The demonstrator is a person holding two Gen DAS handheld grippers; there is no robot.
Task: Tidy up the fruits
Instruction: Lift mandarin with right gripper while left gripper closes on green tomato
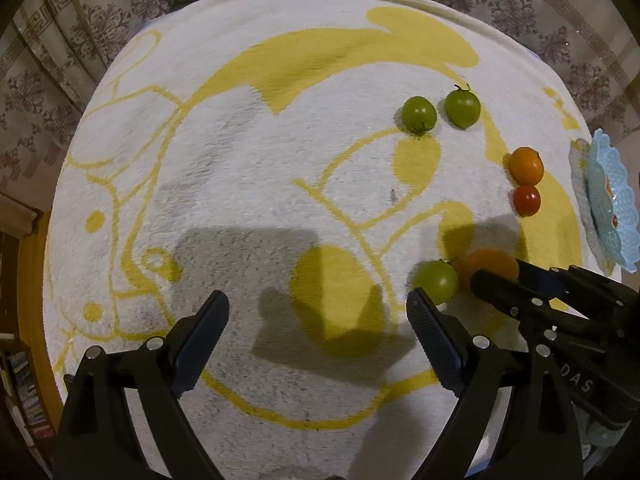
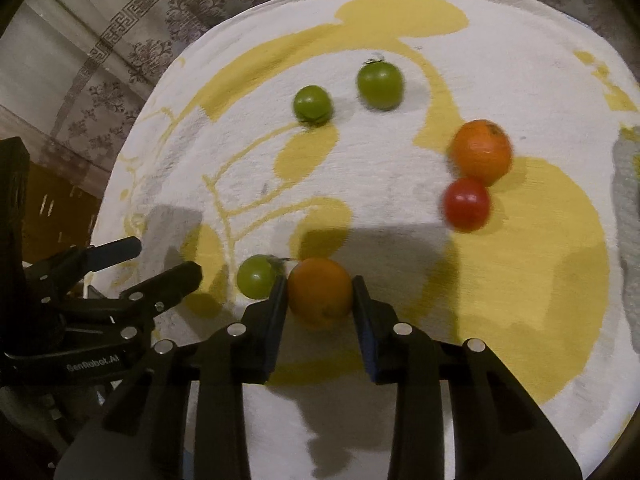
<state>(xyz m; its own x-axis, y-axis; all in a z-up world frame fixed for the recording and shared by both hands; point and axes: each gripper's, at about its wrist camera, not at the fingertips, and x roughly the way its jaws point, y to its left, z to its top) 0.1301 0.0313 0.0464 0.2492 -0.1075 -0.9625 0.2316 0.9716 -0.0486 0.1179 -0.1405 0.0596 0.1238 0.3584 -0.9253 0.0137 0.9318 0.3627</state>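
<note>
1. Nearest to me, my right gripper (image 2: 320, 292) had its pads clamped on either side of an orange (image 2: 320, 290) that sat low on the white-and-yellow towel (image 2: 400, 240), so I'd call that pick underway but not lifted.
2. My left gripper (image 1: 318, 312) hung wide open over bare towel with nothing in it.
3. A green tomato (image 2: 257, 276) sat just beside the held orange, touching or nearly so, hard to tell.
4. Further out: a red tomato (image 2: 466, 204) tucked against a second orange (image 2: 482, 151).
5. Farthest: two more green tomatoes (image 2: 313, 105), loose on the towel.
6. Count on the towel: two oranges, three green tomatoes, one red.
7. The blue scalloped dish (image 1: 612, 204) at the towel's right edge looked like the drop spot; something small was already in it, so I figured most of the job was left.
</note>
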